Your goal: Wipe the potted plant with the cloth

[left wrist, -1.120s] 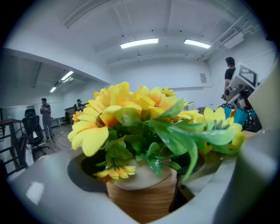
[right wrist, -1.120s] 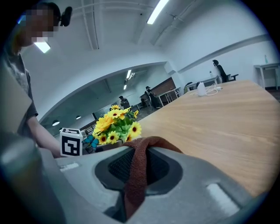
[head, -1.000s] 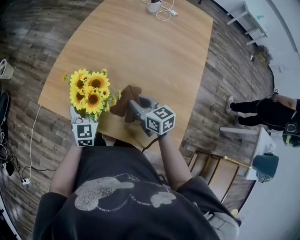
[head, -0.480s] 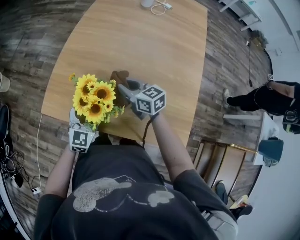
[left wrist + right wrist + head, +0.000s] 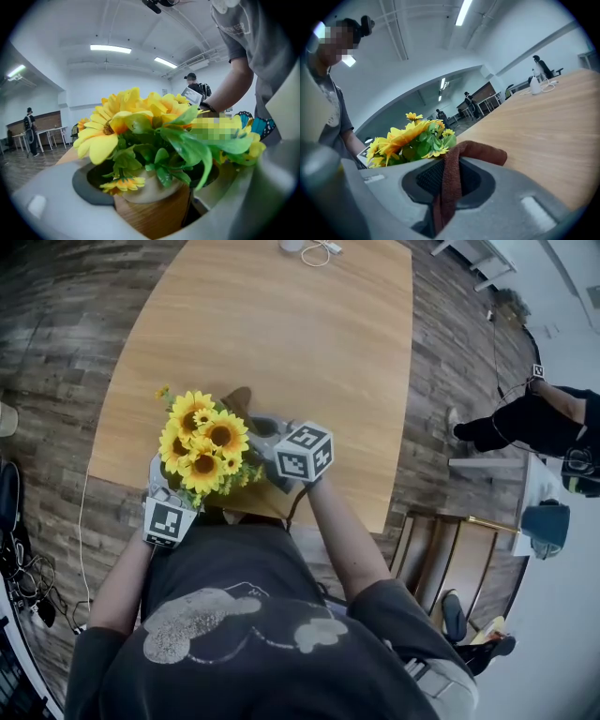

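Observation:
A potted plant with yellow sunflowers (image 5: 203, 442) and green leaves sits in a wooden pot (image 5: 152, 213) over the near edge of the wooden table (image 5: 309, 343). My left gripper (image 5: 164, 187) is shut on the pot, one jaw on each side; its marker cube (image 5: 167, 519) shows below the blooms. My right gripper (image 5: 255, 427) is shut on a brown cloth (image 5: 451, 180), which hangs pinched between its pads. The cloth (image 5: 239, 401) pokes out just behind the flowers, right beside them. Whether the cloth touches the leaves I cannot tell.
A white object with a coiled cable (image 5: 307, 247) lies at the table's far end. A person (image 5: 525, 427) stands on the wooden floor at the right, near a wooden chair (image 5: 441, 563) and a teal object (image 5: 547, 526). Cables lie on the floor at the left.
The right gripper carried the cloth from the right of the flowers to just behind them. The left gripper tipped the pot, and the blooms shifted slightly right.

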